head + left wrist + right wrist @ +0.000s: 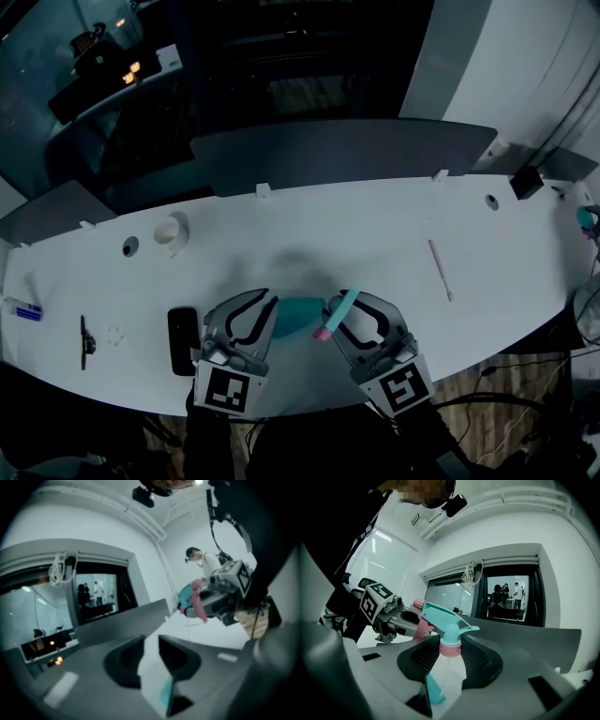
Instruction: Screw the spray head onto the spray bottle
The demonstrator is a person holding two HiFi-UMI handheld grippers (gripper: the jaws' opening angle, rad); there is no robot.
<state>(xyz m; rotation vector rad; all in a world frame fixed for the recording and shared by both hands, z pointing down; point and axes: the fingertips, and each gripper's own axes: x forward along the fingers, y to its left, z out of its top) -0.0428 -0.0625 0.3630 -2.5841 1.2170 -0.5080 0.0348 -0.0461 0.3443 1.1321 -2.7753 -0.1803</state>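
Observation:
The spray bottle (449, 677), clear with a pink collar (451, 649), stands upright between the jaws of my right gripper (450, 662), which is shut on its neck. The teal spray head (443, 618) with a pink nozzle sits on top of the bottle and points toward my left gripper (382, 616). From above, the spray head (300, 317) lies between the right gripper (339, 319) and the left gripper (272, 314), low over the table's front edge. In the left gripper view, the left gripper (150, 656) is shut and holds nothing; the spray head (192, 598) shows farther off in the right gripper (220, 599).
On the white table (375, 225) lie a black flat device (182, 339), a small black tool (85, 337), a white cup (170, 232), a thin white stick (440, 270) and a blue-white item (23, 309). A grey partition (337, 150) runs behind the table.

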